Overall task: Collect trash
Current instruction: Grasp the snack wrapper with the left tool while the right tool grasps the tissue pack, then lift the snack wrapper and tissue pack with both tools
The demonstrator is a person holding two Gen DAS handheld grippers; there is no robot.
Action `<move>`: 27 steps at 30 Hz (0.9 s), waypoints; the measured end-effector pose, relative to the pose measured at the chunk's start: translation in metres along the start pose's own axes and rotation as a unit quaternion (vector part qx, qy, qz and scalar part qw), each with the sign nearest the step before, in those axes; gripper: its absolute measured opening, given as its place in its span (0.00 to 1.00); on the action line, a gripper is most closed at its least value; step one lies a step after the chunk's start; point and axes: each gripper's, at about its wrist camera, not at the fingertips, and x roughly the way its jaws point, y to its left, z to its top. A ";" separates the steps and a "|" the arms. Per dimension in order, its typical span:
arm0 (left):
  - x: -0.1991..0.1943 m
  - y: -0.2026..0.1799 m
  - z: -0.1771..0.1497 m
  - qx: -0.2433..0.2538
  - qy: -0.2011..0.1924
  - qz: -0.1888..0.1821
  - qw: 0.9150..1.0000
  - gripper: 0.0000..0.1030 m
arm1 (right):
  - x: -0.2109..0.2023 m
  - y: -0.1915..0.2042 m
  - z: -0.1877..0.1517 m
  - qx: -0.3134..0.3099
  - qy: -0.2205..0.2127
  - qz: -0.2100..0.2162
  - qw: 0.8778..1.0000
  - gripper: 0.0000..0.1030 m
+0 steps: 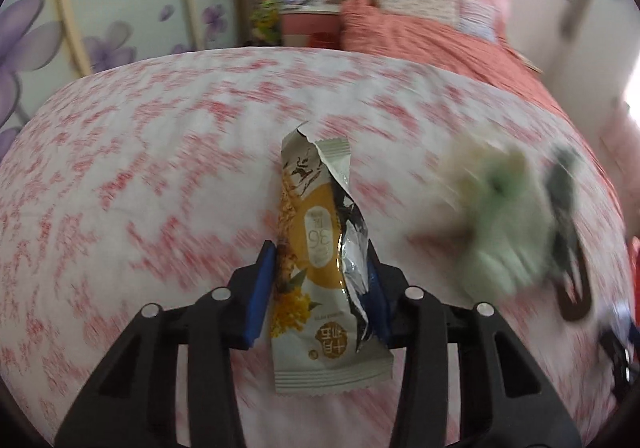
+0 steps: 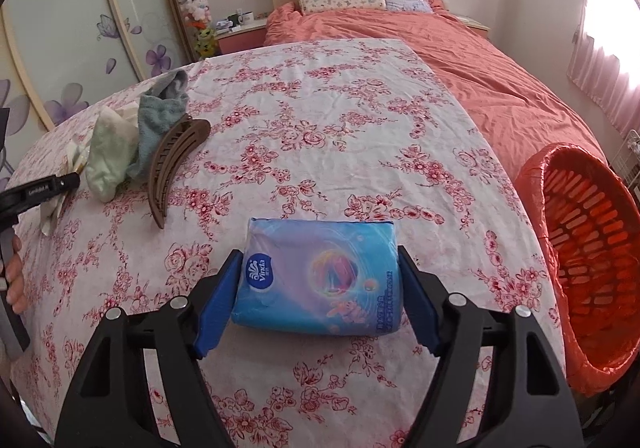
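My left gripper [image 1: 320,268] is shut on a torn snack wrapper [image 1: 320,264], grey and yellow, held above the floral cloth; the view is blurred by motion. My right gripper [image 2: 320,288] is shut on a blue Vinda tissue pack [image 2: 320,280] that rests on the floral tablecloth [image 2: 320,120]. An orange bin with an orange bag liner [image 2: 580,248] stands off the table's right edge. The left gripper's finger [image 2: 40,188] shows at the far left of the right wrist view.
Pale green and blue-grey socks [image 2: 120,140] and a brown hair claw clip [image 2: 172,164] lie at the table's left; they appear blurred in the left wrist view [image 1: 500,208]. A bed with a coral duvet [image 2: 460,60] lies behind the table.
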 end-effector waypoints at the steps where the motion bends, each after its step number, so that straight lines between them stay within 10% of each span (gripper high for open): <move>1: -0.003 -0.006 -0.005 0.008 0.001 -0.008 1.000 0.41 | 0.000 0.000 0.000 -0.002 0.000 0.000 1.000 0.71; 27: -0.034 -0.046 -0.061 0.042 -0.015 0.002 0.999 0.53 | -0.004 0.001 -0.011 -0.002 0.008 -0.039 0.999 0.77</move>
